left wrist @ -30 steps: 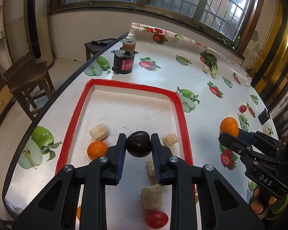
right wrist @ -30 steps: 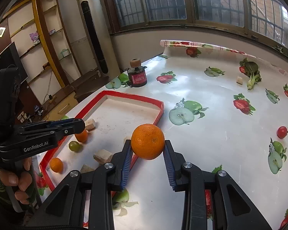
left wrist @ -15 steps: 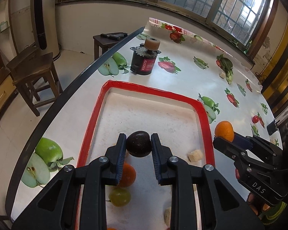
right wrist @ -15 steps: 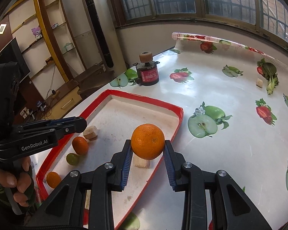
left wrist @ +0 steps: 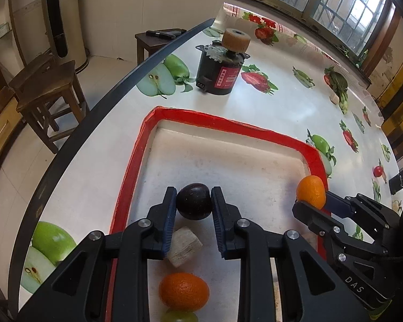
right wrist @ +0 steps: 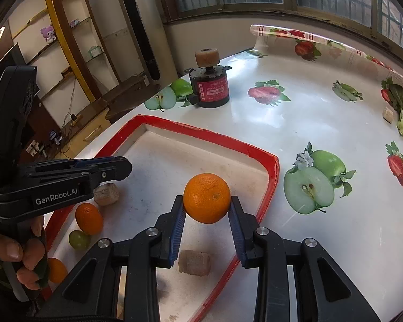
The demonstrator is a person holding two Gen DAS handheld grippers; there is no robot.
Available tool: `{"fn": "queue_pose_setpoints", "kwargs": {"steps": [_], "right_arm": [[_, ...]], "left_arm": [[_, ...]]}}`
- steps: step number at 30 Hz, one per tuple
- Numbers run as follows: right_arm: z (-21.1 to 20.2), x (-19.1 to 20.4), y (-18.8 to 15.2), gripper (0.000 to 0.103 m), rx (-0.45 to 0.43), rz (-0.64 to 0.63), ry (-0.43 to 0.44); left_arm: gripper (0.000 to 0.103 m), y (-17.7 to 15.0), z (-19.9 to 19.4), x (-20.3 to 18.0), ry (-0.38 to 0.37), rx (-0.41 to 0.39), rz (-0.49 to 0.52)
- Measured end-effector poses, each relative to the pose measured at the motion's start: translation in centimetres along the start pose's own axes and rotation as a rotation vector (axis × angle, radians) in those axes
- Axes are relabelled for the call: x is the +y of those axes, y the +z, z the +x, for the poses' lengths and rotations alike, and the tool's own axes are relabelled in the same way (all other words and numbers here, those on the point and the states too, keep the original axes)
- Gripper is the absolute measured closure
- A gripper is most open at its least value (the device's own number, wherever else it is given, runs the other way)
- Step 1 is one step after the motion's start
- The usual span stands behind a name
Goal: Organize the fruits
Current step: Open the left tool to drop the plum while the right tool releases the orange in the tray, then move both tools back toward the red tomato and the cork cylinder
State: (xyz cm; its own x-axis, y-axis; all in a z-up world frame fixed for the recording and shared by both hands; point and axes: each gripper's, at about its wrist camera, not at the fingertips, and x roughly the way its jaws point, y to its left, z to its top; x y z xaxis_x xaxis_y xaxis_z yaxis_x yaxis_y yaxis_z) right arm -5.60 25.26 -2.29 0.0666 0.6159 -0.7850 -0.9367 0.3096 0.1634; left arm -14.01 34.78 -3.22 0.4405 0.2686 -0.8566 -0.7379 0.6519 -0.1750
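Observation:
My left gripper (left wrist: 193, 205) is shut on a dark plum (left wrist: 194, 200) and holds it above the red-rimmed tray (left wrist: 228, 124), near its left side. My right gripper (right wrist: 207, 205) is shut on an orange (right wrist: 207, 197) over the tray's (right wrist: 209, 136) right part; the orange also shows in the left wrist view (left wrist: 311, 191). In the tray lie a small orange (left wrist: 184, 291), a green grape (left wrist: 178, 316) and beige blocks (left wrist: 184, 245). The right wrist view shows the small orange (right wrist: 89, 218), the grape (right wrist: 79, 238) and another orange (right wrist: 56, 269).
A black motor with a beige roller (left wrist: 221, 68) stands beyond the tray. A small red fruit (left wrist: 378, 171) lies on the fruit-printed tablecloth at the right. A beige block (right wrist: 388, 113) lies far right. The table edge (left wrist: 94, 107) curves on the left, with wooden stools (left wrist: 48, 86) beyond.
Both grippers have moved forward over the tray with their fruits still held. The right gripper with the orange came from outside the rim to above the tray floor.

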Motion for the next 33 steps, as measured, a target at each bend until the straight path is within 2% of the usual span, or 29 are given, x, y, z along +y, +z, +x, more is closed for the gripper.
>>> {"fn": "queue_pose_setpoints", "kwargs": {"steps": [8, 12, 14, 16, 18, 19, 33], "right_arm": [[1.2, 0.3, -0.3, 0.069, 0.021, -0.030, -0.002], [1.2, 0.5, -0.4, 0.069, 0.022, -0.046, -0.010], [1.1, 0.4, -0.5, 0.067, 0.024, -0.046, -0.006], [0.5, 0.5, -0.5, 0.059, 0.016, -0.047, 0.000], [-0.2, 0.7, -0.5, 0.048, -0.003, -0.055, -0.014], [-0.7, 0.8, -0.6, 0.046, -0.015, -0.059, -0.027], [-5.7, -1.3, -2.7, 0.046, -0.062, -0.012, -0.053]], "left_arm": [[0.079, -0.1, 0.4, 0.0, 0.013, 0.005, 0.009], [0.067, -0.2, 0.3, -0.2, 0.057, 0.018, 0.007], [0.067, -0.2, 0.1, 0.0, 0.061, 0.021, -0.004], [0.067, -0.3, -0.3, 0.1, 0.068, 0.014, -0.011], [0.051, -0.4, -0.7, 0.2, 0.076, 0.015, -0.019], [0.048, -0.5, -1.0, 0.3, 0.074, 0.006, -0.022], [0.048, -2.2, -2.9, -1.4, 0.083, -0.017, -0.014]]}}
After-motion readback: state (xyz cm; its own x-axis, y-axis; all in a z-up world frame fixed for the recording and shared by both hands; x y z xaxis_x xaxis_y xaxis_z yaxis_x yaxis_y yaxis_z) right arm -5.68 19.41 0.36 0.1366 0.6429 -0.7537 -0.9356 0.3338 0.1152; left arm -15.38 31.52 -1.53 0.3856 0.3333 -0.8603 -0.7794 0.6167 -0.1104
